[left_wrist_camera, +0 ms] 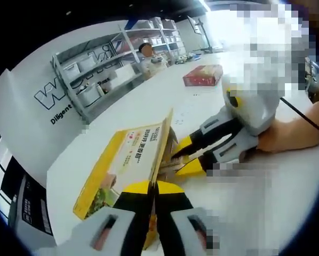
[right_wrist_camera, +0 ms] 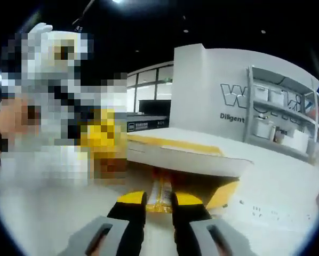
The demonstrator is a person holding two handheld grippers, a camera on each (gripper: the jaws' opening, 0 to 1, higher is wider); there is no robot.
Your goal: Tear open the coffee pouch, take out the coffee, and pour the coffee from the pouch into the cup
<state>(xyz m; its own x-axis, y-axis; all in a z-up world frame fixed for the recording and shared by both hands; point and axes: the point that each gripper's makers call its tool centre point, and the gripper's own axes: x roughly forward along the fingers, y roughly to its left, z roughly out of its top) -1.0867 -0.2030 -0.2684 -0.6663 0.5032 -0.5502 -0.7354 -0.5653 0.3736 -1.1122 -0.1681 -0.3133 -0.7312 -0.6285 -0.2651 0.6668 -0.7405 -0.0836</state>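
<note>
White table [left_wrist_camera: 287, 202], yellow coffee box [left_wrist_camera: 122, 165] flap up, L gripper [left_wrist_camera: 152, 188] clamped on flap, R gripper [right_wrist_camera: 159, 200] pinching coffee sachet [right_wrist_camera: 160, 196].

Left tongs [left_wrist_camera: 153, 188] pinch yellow box [left_wrist_camera: 128, 160]; right tongs [left_wrist_camera: 185, 157] reach inside.

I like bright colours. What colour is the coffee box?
Mostly yellow coffee box, seen best in the left gripper view.

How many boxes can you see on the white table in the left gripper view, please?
2. A yellow box stands close by, clamped by the left claw while the right claw reaches inside it. A red box lies farther back. Others could be hidden.
</note>
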